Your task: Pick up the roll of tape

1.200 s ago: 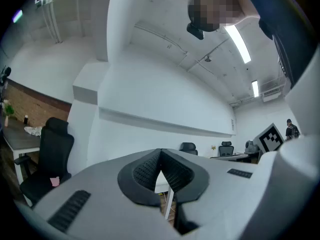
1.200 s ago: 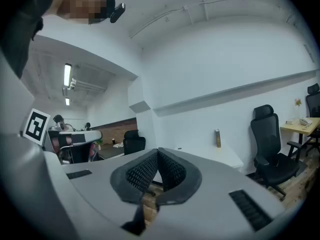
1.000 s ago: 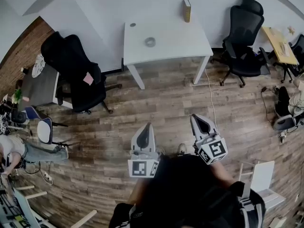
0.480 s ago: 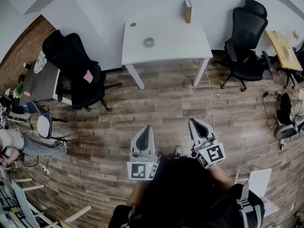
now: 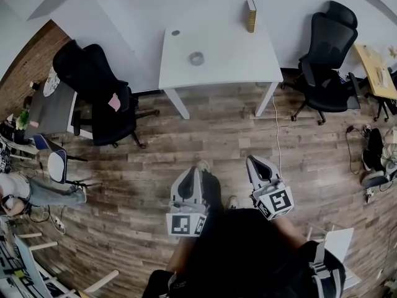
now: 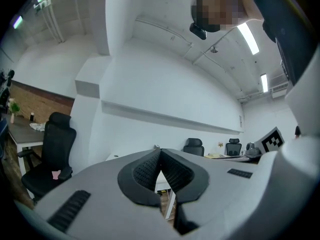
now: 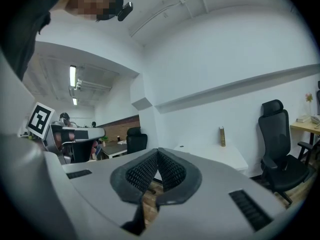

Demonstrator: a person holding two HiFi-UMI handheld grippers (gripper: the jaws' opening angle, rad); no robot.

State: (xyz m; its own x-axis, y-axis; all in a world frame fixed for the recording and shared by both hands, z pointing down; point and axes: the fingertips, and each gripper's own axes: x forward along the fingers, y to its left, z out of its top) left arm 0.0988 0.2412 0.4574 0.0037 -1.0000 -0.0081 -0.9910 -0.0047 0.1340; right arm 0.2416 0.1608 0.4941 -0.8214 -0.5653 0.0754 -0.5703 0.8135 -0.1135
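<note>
The roll of tape (image 5: 196, 58), a small grey ring, lies on the white table (image 5: 236, 54) against the far wall in the head view. Both grippers are held over the wooden floor, well short of the table. My left gripper (image 5: 190, 174) points towards it with its jaws shut and nothing between them; in the left gripper view (image 6: 160, 154) the ribbed pads meet at their tips. My right gripper (image 5: 255, 161) is also shut and empty (image 7: 158, 153). The tape is not visible in either gripper view.
An upright yellowish box (image 5: 251, 15) and a small dark disc (image 5: 175, 33) also stand on the table. Black office chairs sit to its left (image 5: 99, 92) and right (image 5: 329, 54). A cable (image 5: 276, 135) runs across the floor. A grey desk (image 5: 49, 110) stands far left.
The table has drawn closer and larger in the head view as the person steps towards it. A shoe now shows ahead of the left gripper. Both grippers stay shut.
</note>
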